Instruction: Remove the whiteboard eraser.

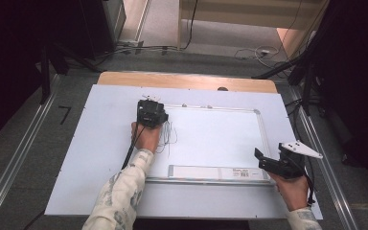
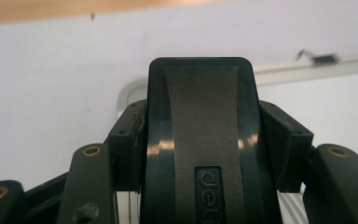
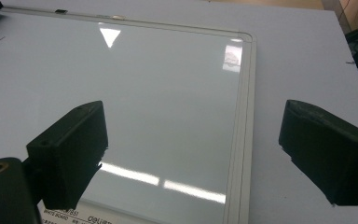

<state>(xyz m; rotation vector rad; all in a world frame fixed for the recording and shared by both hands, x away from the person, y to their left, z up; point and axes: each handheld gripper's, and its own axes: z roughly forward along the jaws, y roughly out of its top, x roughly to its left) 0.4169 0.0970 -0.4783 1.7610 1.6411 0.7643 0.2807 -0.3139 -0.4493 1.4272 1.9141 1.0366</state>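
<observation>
At the left of the high view, the person's left forearm in a pale patterned sleeve reaches up over the desk, which is covered by a light sheet, and the left hand carries the left hand-held gripper at the upper left corner of a whiteboard. In the left gripper view its jaws are clamped on the two sides of a black eraser, a dark block with a rounded top and raised letters on its face, held just above the board's rounded corner frame. Just below that hand in the high view, thin black pen lines mark the board's left part; what they depict is too fine to make out, perhaps scribbles. The whiteboard lies flat in the middle of the desk, with a silver frame and a label strip along its near edge. Further right, the right hand holds the right hand-held gripper near the board's lower right corner, well apart from the eraser. In the right gripper view its two black jaws stand wide apart with nothing between them, looking across the clean, shiny right part of the board and its right frame edge.
</observation>
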